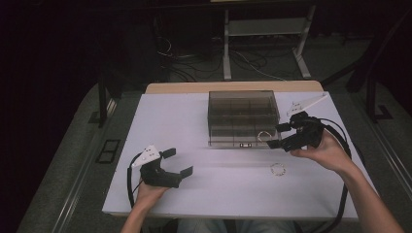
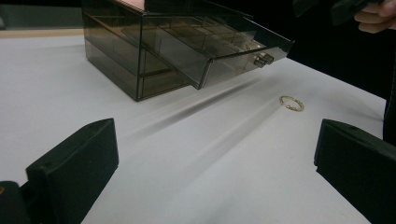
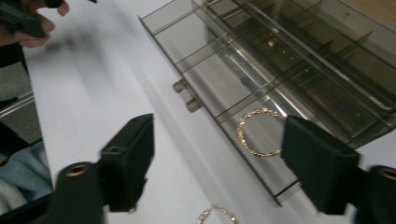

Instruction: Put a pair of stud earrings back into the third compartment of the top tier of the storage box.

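A smoky clear drawer box (image 1: 243, 109) stands at the table's middle back, with a divided drawer (image 3: 205, 60) pulled out toward me. A gold bangle (image 3: 258, 132) lies in the drawer's front corner compartment (image 1: 264, 136). A second gold hoop (image 1: 277, 169) lies on the white table in front of the box (image 2: 292, 103). My right gripper (image 1: 277, 136) hovers open just above the drawer's right front corner; in the right gripper view its jaws (image 3: 224, 158) stand wide apart, clear of the bangle below. My left gripper (image 1: 178, 162) rests open at the front left, holding nothing (image 2: 215, 158).
The white table (image 1: 194, 121) has free room left of the box. The drawer's two small knobs (image 2: 263, 59) stick out at its front. Cables trail from both grippers over the table's front edge. Dark floor and a desk frame (image 1: 265, 43) lie beyond.
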{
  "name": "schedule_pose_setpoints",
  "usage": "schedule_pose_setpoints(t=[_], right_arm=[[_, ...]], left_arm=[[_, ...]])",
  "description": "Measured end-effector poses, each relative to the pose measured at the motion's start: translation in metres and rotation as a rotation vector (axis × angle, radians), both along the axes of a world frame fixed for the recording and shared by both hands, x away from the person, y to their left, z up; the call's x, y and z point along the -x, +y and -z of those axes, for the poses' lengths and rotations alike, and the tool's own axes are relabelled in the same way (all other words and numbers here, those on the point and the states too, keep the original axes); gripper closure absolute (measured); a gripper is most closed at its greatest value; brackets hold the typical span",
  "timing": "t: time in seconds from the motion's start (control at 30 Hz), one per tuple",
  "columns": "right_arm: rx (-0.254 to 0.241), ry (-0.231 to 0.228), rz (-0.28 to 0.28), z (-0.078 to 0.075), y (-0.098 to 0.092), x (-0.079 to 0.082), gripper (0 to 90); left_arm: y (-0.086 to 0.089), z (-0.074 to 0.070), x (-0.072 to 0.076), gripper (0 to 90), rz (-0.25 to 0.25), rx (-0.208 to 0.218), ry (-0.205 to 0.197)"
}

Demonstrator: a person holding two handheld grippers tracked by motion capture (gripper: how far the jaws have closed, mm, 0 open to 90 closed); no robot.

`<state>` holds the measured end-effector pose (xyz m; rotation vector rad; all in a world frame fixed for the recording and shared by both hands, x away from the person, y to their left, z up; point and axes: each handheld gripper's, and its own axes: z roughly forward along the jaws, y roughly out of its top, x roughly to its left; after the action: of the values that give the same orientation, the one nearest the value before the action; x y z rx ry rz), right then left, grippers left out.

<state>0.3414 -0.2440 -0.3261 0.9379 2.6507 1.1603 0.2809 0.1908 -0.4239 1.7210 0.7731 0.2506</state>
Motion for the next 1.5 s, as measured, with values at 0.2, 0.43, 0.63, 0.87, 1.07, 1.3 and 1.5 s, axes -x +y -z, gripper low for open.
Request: schedule_pose_setpoints(t=[0.2, 0.43, 0.63, 0.87, 1.07, 1.3, 1.5], right_arm=[[0.029, 0.002, 0.005, -0.001, 0.005, 0.011, 8.9], [0.021, 0.005, -0.032, 0.006, 0.01, 0.02, 9.0], [-0.012, 0.01, -0.03, 0.017, 0.008, 0.025, 9.0], [-0.021, 0.011, -0.033, 0.029, 0.008, 0.032, 9.0], [-0.029, 0.017, -0.037, 0.036, 0.006, 0.037, 9.0], [-0.029, 0.024, -0.046, 0.043, 0.006, 0.041, 9.0], [-0.028, 0.039, -0.057, 0.051, 0.006, 0.045, 9.1]], left_arm=[[0.0, 0.0, 0.0, 0.0, 0.0, 0.0, -0.002], [0.001, 0.0, 0.0, 0.0, 0.0, 0.002, -0.001], [0.001, 0.0, 0.001, 0.0, 0.0, 0.005, 0.001], [0.0, 0.0, 0.001, 0.0, 0.0, 0.002, 0.002], [0.0, 0.0, 0.0, 0.0, 0.001, -0.001, 0.0], [0.0, 0.0, 0.001, 0.0, 0.0, -0.002, 0.001], [0.0, 0.0, 0.001, 0.0, 0.001, -0.002, 0.002]])
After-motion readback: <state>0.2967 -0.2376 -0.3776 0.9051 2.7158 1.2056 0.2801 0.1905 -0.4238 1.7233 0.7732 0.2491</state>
